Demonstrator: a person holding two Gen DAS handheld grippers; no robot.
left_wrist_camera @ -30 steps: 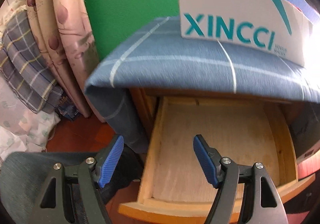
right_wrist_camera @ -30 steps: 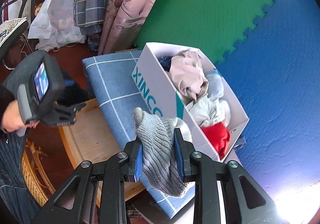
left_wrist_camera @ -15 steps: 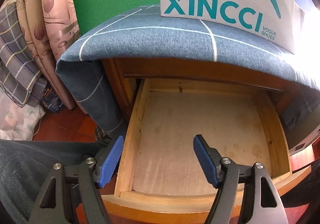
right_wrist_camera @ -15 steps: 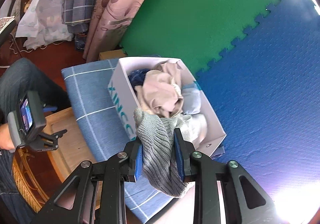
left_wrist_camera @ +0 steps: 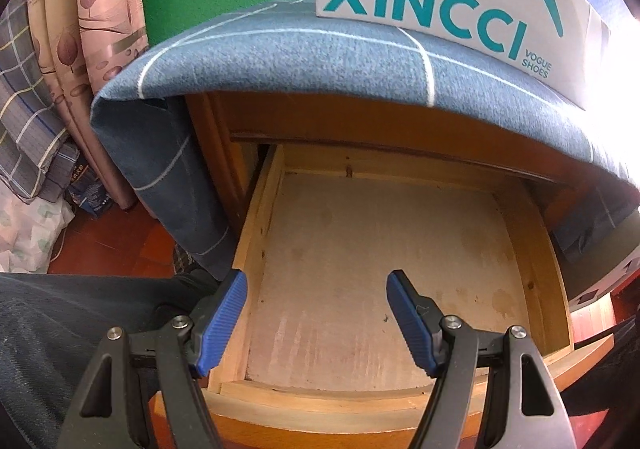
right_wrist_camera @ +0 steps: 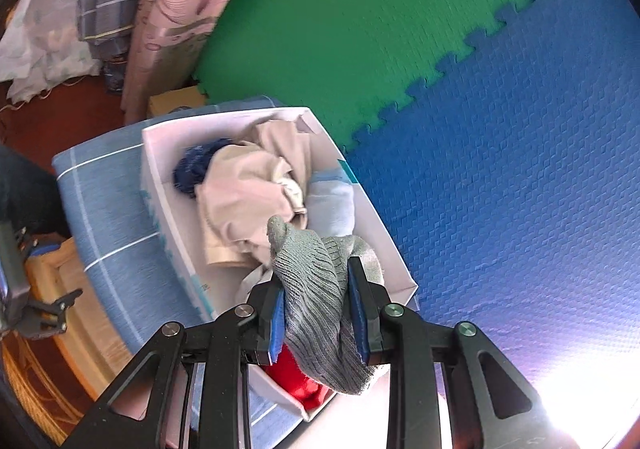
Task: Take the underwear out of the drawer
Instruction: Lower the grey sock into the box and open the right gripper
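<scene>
The wooden drawer (left_wrist_camera: 264, 209) stands pulled open, and I see only its bare bottom board. My left gripper (left_wrist_camera: 316, 319) is open and empty, just above the drawer's front edge. My right gripper (right_wrist_camera: 318, 313) is shut on a grey ribbed knit underwear piece (right_wrist_camera: 316, 289) and holds it over the white XINCCI shoe box (right_wrist_camera: 160, 177), which holds several garments: beige, pale blue, navy and red. The box (left_wrist_camera: 440, 5) sits on the blue checked cloth (left_wrist_camera: 300, 61) on top of the cabinet.
Green and blue foam mats (right_wrist_camera: 400, 29) cover the wall behind. Folded bedding and checked fabric (left_wrist_camera: 28, 109) pile up at the left on the red floor. The person's dark trouser leg (left_wrist_camera: 60, 329) lies left of the drawer. A woven basket (right_wrist_camera: 28, 389) shows at lower left.
My right gripper has carried the grey piece further over the box, now above its contents. My left gripper has moved closer to the drawer and more squarely over it, still open.
</scene>
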